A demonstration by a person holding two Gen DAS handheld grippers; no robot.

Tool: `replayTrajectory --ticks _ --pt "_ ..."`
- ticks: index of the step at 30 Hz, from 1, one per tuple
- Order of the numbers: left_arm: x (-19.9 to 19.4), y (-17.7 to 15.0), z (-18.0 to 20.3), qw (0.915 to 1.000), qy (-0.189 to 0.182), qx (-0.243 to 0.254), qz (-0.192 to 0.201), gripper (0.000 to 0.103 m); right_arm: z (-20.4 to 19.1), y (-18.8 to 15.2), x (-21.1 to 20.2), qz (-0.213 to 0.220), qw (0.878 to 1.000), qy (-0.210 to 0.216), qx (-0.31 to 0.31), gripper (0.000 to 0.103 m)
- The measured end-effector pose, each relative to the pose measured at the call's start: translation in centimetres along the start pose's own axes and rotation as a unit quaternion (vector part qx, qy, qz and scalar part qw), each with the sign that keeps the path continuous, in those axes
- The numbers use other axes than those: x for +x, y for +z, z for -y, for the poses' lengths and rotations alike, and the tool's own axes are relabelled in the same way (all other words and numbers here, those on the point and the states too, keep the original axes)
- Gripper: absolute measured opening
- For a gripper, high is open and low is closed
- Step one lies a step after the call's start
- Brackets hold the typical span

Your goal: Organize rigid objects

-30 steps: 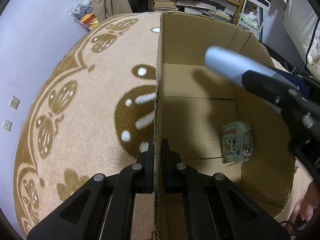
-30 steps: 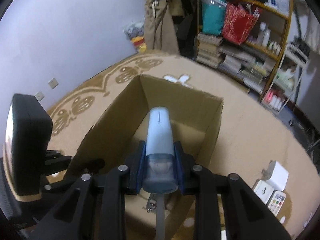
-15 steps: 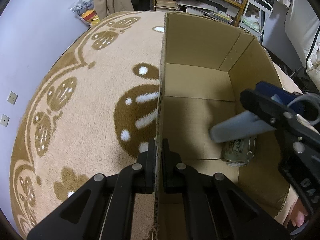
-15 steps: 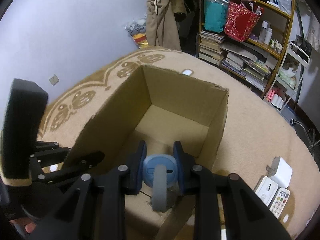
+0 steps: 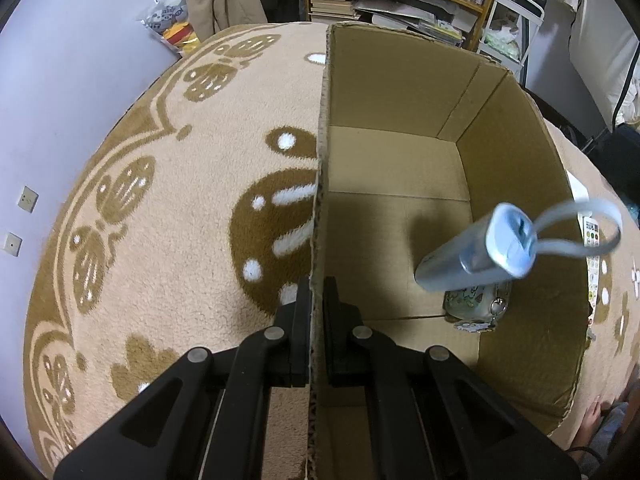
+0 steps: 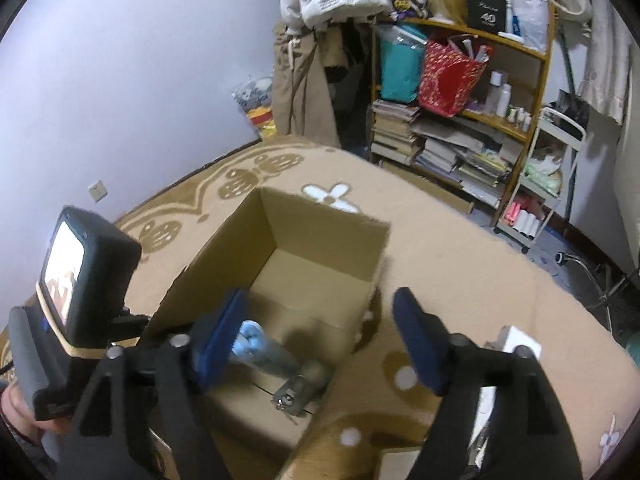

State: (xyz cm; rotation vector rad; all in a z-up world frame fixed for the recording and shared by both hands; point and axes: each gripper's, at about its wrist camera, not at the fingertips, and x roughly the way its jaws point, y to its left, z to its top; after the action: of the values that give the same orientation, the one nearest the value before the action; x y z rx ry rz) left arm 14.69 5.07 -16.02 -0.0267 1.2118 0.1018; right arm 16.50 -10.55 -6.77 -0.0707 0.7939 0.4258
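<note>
Left wrist view, left to right: pale wall with two sockets, then patterned beige carpet (image 5: 168, 216). Left gripper (image 5: 316, 308) is clamped narrow on the left wall of the cardboard box (image 5: 384, 92), one finger outside, one inside. Inside the box, right of centre, a light blue tube-shaped device (image 5: 472, 258) with a grey loop strap (image 5: 576, 228) is tilted, nose down toward the floor of the box, blurred; I cannot tell whether it touches anything. Under its lower end lies a small printed tin (image 5: 474, 306) with keys at its side, near the right wall. Beyond that wall, a remote (image 5: 591, 236) lies on the carpet. Bare fingers (image 5: 592, 420) of a person show at the lower right corner.

Right wrist view: the left gripper's camera block (image 6: 80, 280) stands near left, at the box wall. Right gripper (image 6: 320, 344) has its jaws opening, spread wide, nothing between the blue pads; the left pad partly hides the blue device down in the box. Far right: bookshelf (image 6: 460, 120) crowded with books and bags, a white trolley (image 6: 548, 168), a white box (image 6: 520, 342) on the carpet near right.
</note>
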Motion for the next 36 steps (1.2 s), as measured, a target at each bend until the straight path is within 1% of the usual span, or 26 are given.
replayTrajectory --ticks 2,4,7,10,13,21,28,32,36 --pt "0.0 0.0 0.1 1.0000 0.003 0.003 0.001 0.005 1.0 0.4 -0.5 0.002 1.000 0.010 0.020 0.092" --pt "-0.1 0.0 0.1 1.0000 0.002 0.003 0.002 0.005 1.5 0.5 -0.8 0.003 1.000 0.012 0.026 0.098" --pt "-0.1 0.0 0.1 1.0000 0.003 0.004 0.002 0.005 2.4 0.4 -1.3 0.006 0.999 0.010 0.034 0.103" --pt "-0.1 0.0 0.1 1.0000 0.003 0.004 0.002 0.005 3.1 0.1 -1.6 0.003 0.999 0.014 0.043 0.103" --pt "-0.1 0.0 0.1 1.0000 0.003 0.003 0.002 0.005 3.8 -0.2 -1.9 0.001 0.999 0.008 0.054 0.103" --pt "-0.2 0.0 0.2 1.0000 0.004 0.004 0.002 0.005 6.0 -1.2 -3.7 0.014 0.997 -0.011 0.073 0.103" --pt "-0.2 0.1 0.2 1.0000 0.004 0.006 0.002 0.005 8.9 -3.1 -4.8 0.009 0.995 -0.027 0.098 0.103" --pt "-0.3 0.1 0.1 1.0000 0.001 0.003 0.003 0.005 10.1 -3.3 -4.9 0.007 0.993 -0.043 0.105 0.103" --pt "-0.3 0.2 0.1 0.9999 0.006 0.010 0.004 0.005 11.1 -3.9 -4.7 -0.009 0.993 -0.047 0.110 0.103"
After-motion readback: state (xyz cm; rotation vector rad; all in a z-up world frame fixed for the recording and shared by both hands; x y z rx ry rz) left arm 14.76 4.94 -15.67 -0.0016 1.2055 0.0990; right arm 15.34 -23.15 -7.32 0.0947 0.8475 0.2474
